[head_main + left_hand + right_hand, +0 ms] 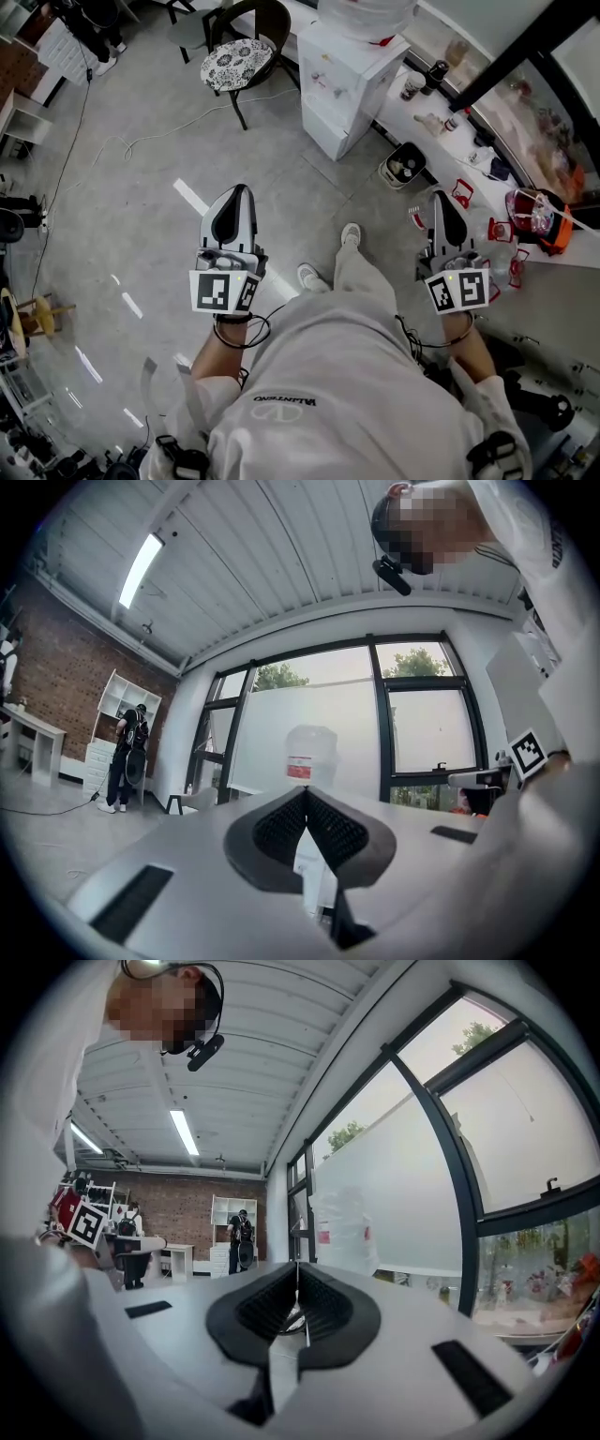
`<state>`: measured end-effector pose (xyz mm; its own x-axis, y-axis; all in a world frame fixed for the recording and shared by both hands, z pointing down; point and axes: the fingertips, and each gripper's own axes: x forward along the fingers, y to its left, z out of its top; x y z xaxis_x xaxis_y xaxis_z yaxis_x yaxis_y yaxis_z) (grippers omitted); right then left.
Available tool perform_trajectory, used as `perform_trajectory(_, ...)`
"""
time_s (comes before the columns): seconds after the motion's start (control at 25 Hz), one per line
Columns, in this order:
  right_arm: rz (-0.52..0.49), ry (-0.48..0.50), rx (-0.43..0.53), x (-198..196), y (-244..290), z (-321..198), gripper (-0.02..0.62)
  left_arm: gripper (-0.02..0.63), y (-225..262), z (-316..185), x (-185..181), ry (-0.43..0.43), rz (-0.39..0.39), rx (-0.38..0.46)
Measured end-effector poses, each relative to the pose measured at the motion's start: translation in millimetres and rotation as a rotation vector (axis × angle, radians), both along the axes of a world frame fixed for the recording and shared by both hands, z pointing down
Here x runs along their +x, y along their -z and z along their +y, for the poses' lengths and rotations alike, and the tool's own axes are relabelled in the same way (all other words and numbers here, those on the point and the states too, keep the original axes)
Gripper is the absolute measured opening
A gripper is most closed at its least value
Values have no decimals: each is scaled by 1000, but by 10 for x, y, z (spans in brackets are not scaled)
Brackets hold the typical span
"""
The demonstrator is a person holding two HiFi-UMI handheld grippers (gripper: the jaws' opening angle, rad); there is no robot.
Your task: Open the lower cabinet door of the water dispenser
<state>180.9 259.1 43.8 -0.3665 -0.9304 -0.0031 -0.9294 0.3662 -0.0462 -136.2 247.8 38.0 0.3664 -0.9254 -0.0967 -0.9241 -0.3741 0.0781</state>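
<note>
The white water dispenser [349, 80] stands at the top middle of the head view, with a clear bottle [367, 13] on top. Its lower cabinet door [323, 129] faces the floor side and looks closed. Both grippers are held well short of it, over the floor. My left gripper [240, 191] is shut with nothing in it, and so is my right gripper [442, 196]. In the left gripper view the shut jaws [307, 790] point at the bottle [312, 752]. In the right gripper view the shut jaws [297, 1266] have the bottle [343, 1232] just right of them.
A chair with a patterned cushion [238, 58] stands left of the dispenser. A small bin [404, 167] sits to its right, below a window ledge [441, 131] with bottles. A cable [159, 137] runs across the floor. A person [127, 757] stands far off by shelves.
</note>
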Motion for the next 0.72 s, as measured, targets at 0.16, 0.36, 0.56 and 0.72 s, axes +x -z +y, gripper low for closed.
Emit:
perform_trajectory(0.16, -1, 0, -7, 14, -47, -127, 14, 3, -19, -139, 64, -12, 0, -1)
perform_trajectory(0.36, -4, 16, -17, 44, -119, -426, 15, 3, -18, -382, 176, -18, -9, -1)
perform_trajectory(0.56, -7, 56, -23, -8, -177, -873, 14, 3, -32, -794, 293, -17, -21, -5)
perform_trajectory(0.72, -12, 84, -34, 11, -254, -1284, 14, 3, -61, -1224, 431, -17, -39, -5)
